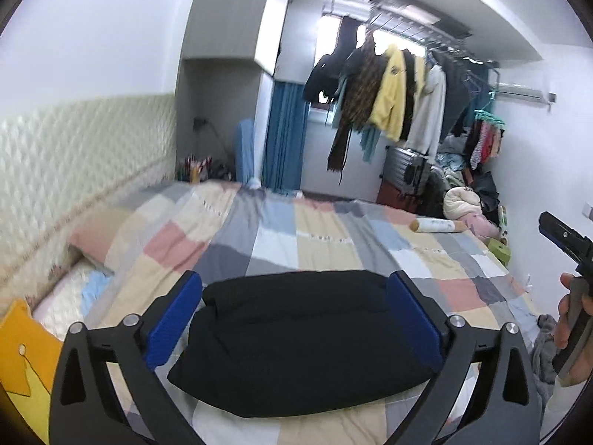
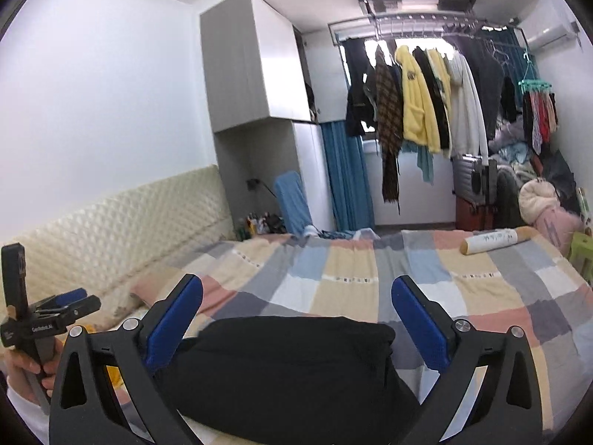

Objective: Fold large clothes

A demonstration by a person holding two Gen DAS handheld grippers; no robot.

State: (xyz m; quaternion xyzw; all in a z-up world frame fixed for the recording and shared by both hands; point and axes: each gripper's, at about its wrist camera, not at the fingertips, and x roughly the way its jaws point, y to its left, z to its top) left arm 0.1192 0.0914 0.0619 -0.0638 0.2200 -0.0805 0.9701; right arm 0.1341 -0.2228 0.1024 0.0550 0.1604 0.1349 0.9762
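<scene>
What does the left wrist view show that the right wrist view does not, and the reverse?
Only the left wrist view: a yellow cushion at the lower left edge, a pink pillow by the headboard, and the right gripper with its hand.
Only the right wrist view: the tall white cabinet in full, and the left gripper, seen side-on.
Both: the folded black garment lying free on the checked bedspread, a paper roll, hanging clothes, and each view's own jaws open and empty.

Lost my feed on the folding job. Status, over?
Left gripper and right gripper both open, holding nothing. Black garment lies folded on the checked bedspread. Nothing in the way.
</scene>
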